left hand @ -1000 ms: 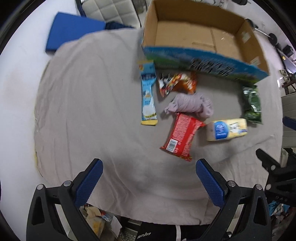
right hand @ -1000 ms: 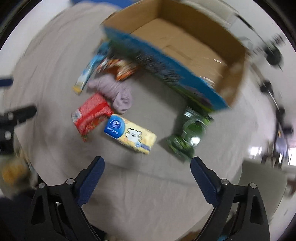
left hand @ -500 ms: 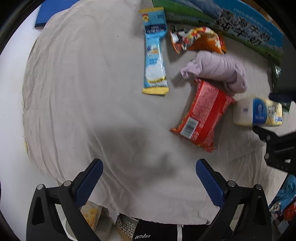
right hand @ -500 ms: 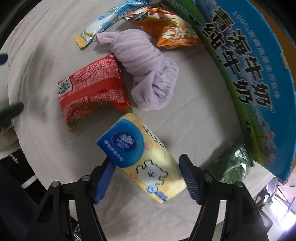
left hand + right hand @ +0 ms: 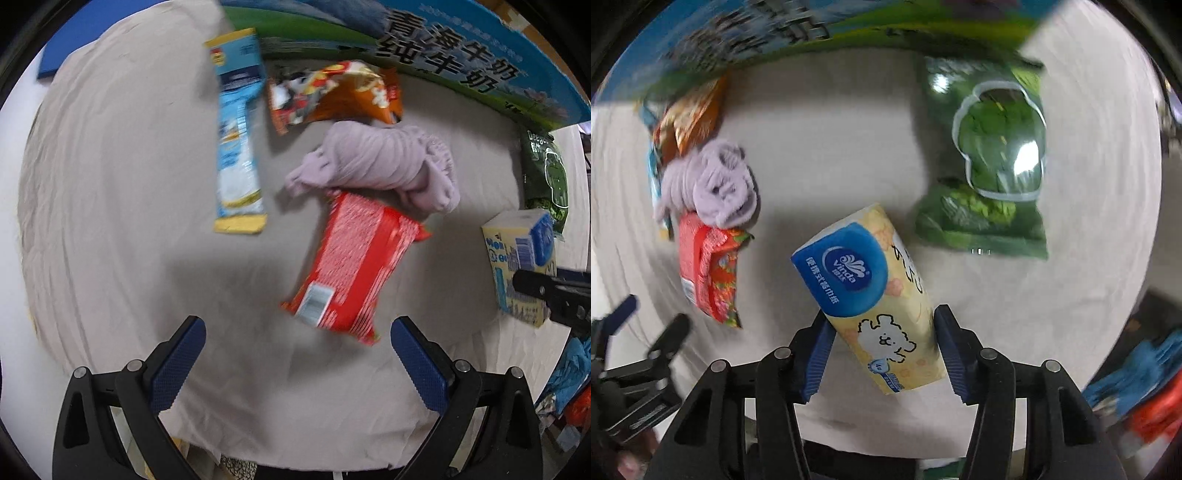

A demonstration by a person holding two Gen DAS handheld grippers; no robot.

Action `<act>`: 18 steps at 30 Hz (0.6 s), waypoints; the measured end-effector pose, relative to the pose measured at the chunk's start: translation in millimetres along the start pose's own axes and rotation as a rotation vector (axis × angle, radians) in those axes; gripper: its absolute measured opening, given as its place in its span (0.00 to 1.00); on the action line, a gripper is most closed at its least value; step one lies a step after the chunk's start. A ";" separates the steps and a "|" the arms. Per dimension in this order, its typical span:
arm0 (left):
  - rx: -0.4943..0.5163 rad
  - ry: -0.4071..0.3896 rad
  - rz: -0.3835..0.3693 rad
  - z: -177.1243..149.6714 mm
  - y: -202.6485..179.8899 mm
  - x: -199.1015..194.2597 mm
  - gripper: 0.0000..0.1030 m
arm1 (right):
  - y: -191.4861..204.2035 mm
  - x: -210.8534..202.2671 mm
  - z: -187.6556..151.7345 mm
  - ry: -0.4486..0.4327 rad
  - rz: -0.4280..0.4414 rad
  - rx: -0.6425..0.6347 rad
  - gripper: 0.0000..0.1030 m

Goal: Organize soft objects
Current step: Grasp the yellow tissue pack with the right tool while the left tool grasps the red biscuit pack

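My right gripper (image 5: 882, 328) is shut on a yellow tissue pack (image 5: 875, 295) with a blue label and holds it tilted above the cloth; the pack also shows at the right of the left wrist view (image 5: 521, 262). My left gripper (image 5: 297, 339) is open and empty, just short of a red snack packet (image 5: 354, 262). A rolled lilac cloth (image 5: 380, 166) lies beyond the packet, touching its far end; it also shows in the right wrist view (image 5: 713, 184). A green snack bag (image 5: 990, 170) lies ahead of the right gripper.
A large blue-and-green cardboard box (image 5: 443, 59) stands along the far edge. An orange snack bag (image 5: 332, 96) and a long light-blue packet (image 5: 238, 140) lie on the grey cloth (image 5: 110, 184) covering the table. The cloth's near edge is close below both grippers.
My right gripper has closed on the tissue pack and lifted it, turning it. My left gripper has moved forward towards the red packet, still open.
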State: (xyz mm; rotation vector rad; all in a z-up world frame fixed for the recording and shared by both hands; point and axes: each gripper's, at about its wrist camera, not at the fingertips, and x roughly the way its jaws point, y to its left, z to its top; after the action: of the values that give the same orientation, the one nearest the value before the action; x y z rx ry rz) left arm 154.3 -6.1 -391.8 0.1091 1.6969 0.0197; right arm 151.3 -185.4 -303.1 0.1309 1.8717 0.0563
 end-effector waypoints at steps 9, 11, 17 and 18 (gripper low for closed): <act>0.054 0.105 -0.063 30.6 -16.7 39.3 0.61 | 4.8 9.5 -42.4 -0.011 -0.039 -0.036 0.57; 0.037 0.107 -0.077 32.2 -19.1 38.8 0.54 | -2.3 10.9 -49.5 -0.016 -0.034 0.008 0.53; -0.081 0.122 -0.101 -5.3 -13.1 35.2 0.50 | -31.7 -1.0 -66.1 -0.022 0.050 0.148 0.51; -0.094 0.120 -0.106 -7.9 -10.8 35.9 0.50 | -34.9 1.5 -65.8 -0.020 0.052 0.151 0.51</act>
State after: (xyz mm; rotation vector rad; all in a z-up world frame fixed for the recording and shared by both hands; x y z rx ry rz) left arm 141.4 -13.4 -427.2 -0.0531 1.8164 0.0268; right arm 86.0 -218.0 -288.5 0.2831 1.8515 -0.0509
